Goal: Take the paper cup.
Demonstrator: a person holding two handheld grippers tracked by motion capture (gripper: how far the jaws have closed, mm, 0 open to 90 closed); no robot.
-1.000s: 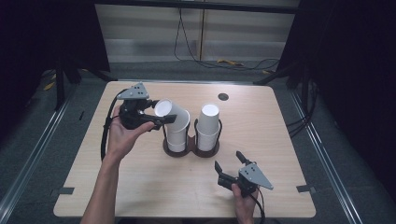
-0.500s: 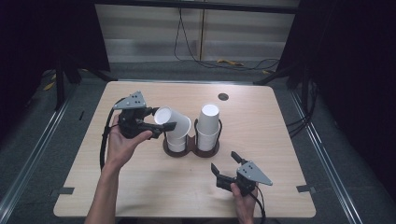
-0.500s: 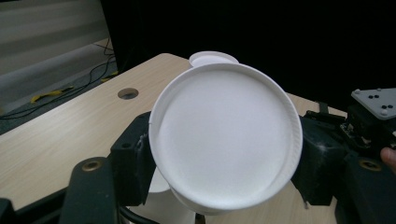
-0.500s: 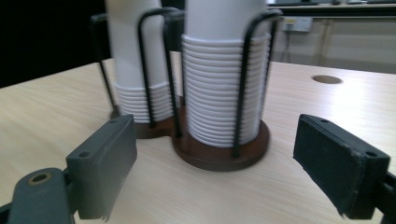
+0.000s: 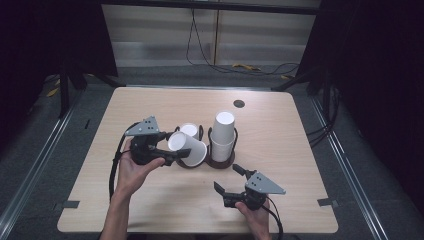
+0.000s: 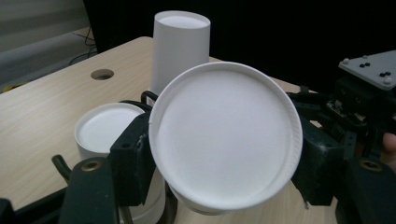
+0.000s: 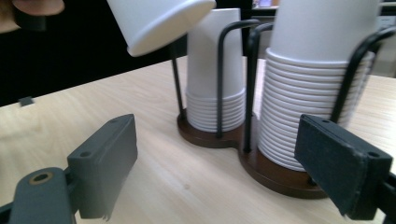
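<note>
My left gripper [image 5: 179,151] is shut on a white paper cup [image 5: 189,148], held tilted on its side just in front of the left stack. In the left gripper view the cup's round base [image 6: 224,135] faces the camera between the black pads [image 6: 133,158]. Two stacks of upturned white cups stand in a dark wire holder [image 5: 220,162]: a short left stack [image 5: 190,130] and a taller right stack [image 5: 223,132]. My right gripper [image 5: 226,177] rests open near the table's front edge, pointing at the holder [image 7: 280,177], with nothing between its jaws [image 7: 224,161].
The light wooden table [image 5: 300,150] has a small round hole [image 5: 239,103] near its far edge. Black cables trail from both grippers. Dark curtains and floor rails surround the table. The held cup [image 7: 159,18] hangs above the left stack [image 7: 215,70] in the right gripper view.
My left hand has brought the cup down and nearer to the person, away from the top of the left stack, tilting it further. The right gripper has stayed about where it was.
</note>
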